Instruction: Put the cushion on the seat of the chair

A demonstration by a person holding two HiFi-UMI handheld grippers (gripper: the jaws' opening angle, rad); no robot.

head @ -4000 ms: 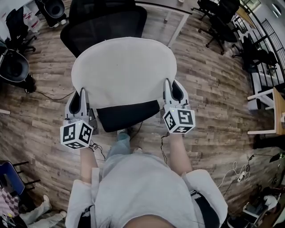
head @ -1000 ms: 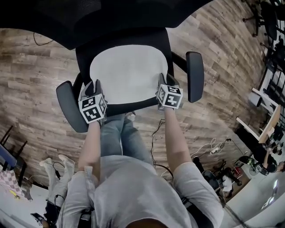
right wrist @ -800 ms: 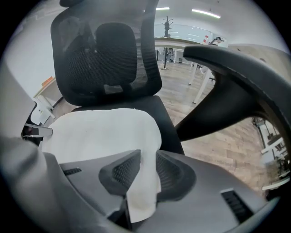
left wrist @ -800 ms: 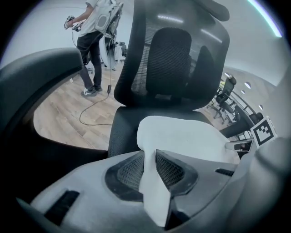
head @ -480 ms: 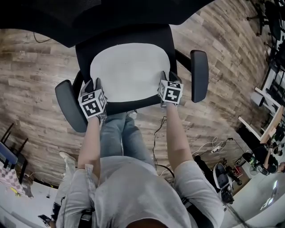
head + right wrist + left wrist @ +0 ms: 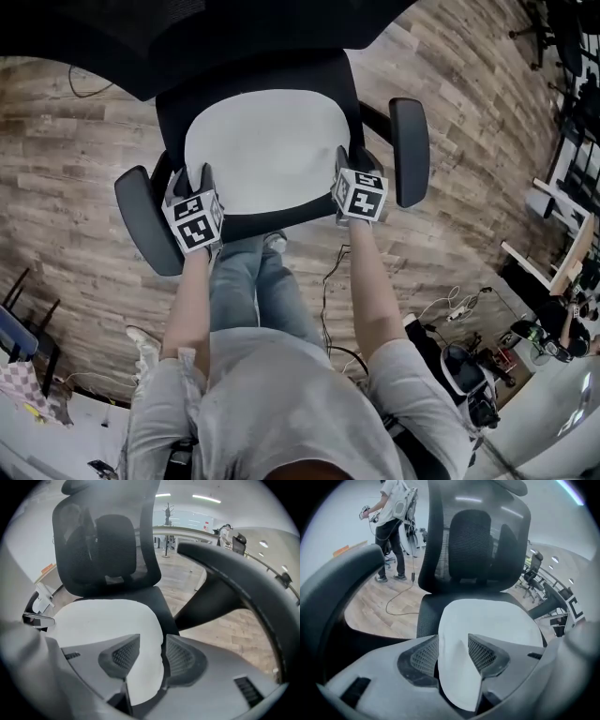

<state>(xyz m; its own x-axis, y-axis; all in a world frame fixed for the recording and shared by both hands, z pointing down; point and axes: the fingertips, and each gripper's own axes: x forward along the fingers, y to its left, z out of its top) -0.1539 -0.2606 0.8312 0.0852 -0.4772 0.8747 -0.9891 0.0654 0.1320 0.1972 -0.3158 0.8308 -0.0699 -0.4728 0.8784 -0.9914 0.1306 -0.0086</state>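
Observation:
The pale grey cushion [image 6: 267, 150] lies flat on the black seat [image 6: 272, 226] of the office chair. My left gripper [image 6: 190, 178] stands at the cushion's front left corner and my right gripper [image 6: 349, 161] at its front right corner. Both sets of jaws are opening. In the left gripper view the cushion [image 6: 492, 620] has its edge between the spread jaws of the left gripper [image 6: 453, 644]. In the right gripper view the edge of the cushion [image 6: 103, 620] lies loosely between the jaws of the right gripper [image 6: 151, 651].
Black armrests [image 6: 141, 220] [image 6: 410, 150] flank the seat just outside each gripper. The tall mesh backrest [image 6: 473, 541] rises behind the cushion. Cables [image 6: 330, 272] trail on the wooden floor. A person [image 6: 391, 522] stands far off, with more chairs and desks [image 6: 553, 234] at the right.
Four seconds ago both grippers held the cushion up above the chair; it now rests on the seat. Over the last second the hands stayed put and the jaws spread apart.

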